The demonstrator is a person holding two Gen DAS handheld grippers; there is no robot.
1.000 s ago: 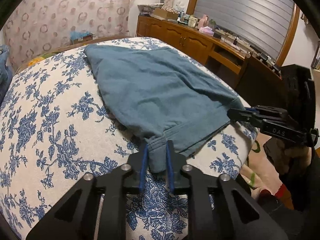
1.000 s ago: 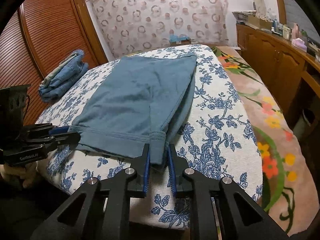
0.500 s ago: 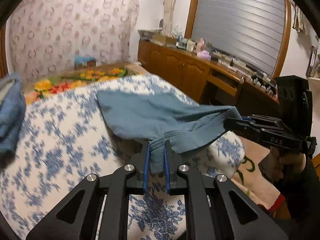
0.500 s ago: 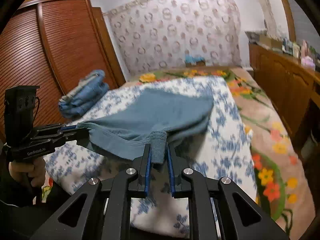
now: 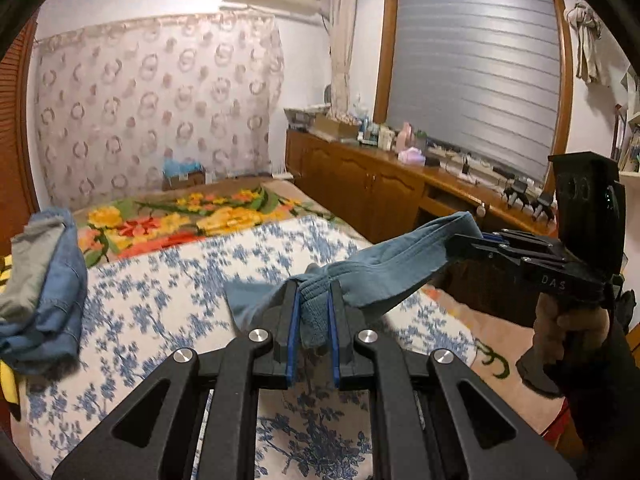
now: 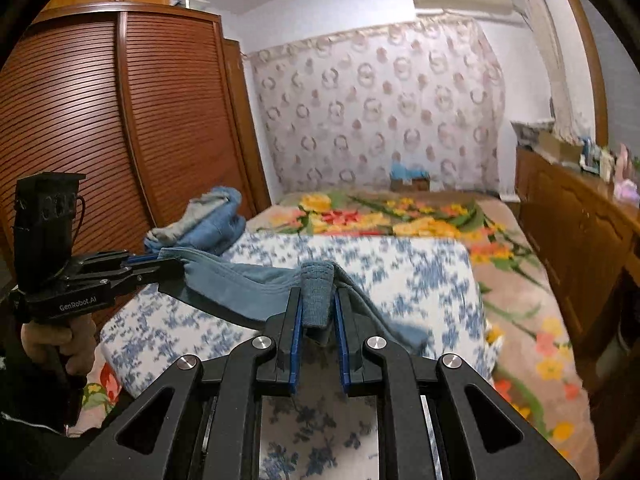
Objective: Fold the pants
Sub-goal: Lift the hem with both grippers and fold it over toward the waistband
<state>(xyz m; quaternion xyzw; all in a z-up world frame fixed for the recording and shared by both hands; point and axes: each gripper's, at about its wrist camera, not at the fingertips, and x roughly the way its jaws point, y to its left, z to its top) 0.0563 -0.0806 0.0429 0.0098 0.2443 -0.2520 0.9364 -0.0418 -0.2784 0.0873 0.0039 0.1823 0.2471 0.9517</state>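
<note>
Dim indoor light, motion-blurred bedspread (image 5: 168, 280), fisheye bending and dark corners.

Both grippers are up off the bed (image 5: 168, 280) now; pants (image 5: 384, 276) waistband lifted with them, stretched between left gripper (image 5: 313, 312) and right gripper (image 6: 318, 312), no longer flat.

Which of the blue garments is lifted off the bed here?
The teal pants, stretched by the waistband between the left hand-held gripper and right hand-held gripper. The denim pile lies folded on the bed, untouched.
</note>
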